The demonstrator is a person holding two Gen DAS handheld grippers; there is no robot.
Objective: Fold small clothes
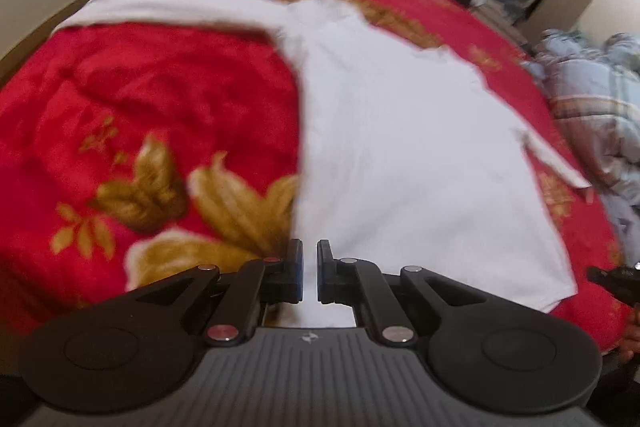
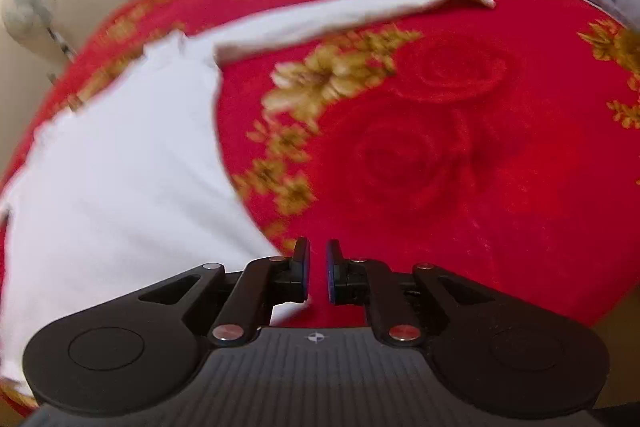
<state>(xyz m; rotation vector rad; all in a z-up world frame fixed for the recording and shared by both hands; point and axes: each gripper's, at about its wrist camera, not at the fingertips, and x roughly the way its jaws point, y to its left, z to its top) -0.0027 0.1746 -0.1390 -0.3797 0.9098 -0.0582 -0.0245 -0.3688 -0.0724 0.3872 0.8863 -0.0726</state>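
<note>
Both tools, left [image 1: 310,269] and right [image 2: 318,269], nearly closed (gripping white shirt [image 1: 400,147] hem).

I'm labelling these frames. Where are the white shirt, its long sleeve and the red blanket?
white shirt [image 1: 400,155]: left wrist view, body panel.
long sleeve [image 2: 340,15]: right wrist view, mid-sleeve.
red blanket [image 2: 460,167]: right wrist view, bare rose pattern.

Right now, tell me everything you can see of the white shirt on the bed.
The white shirt is a plain, soft-looking long-sleeved garment, spread flat and unfolded on the red blanket with gold flowers. One sleeve stretches straight out sideways; the other, seen from the right wrist view, does likewise, its cuff turned over. Its hem lies nearest both tongs, left and right, each nearly shut at a bottom corner; whether cloth is pinched is unclear.
</note>
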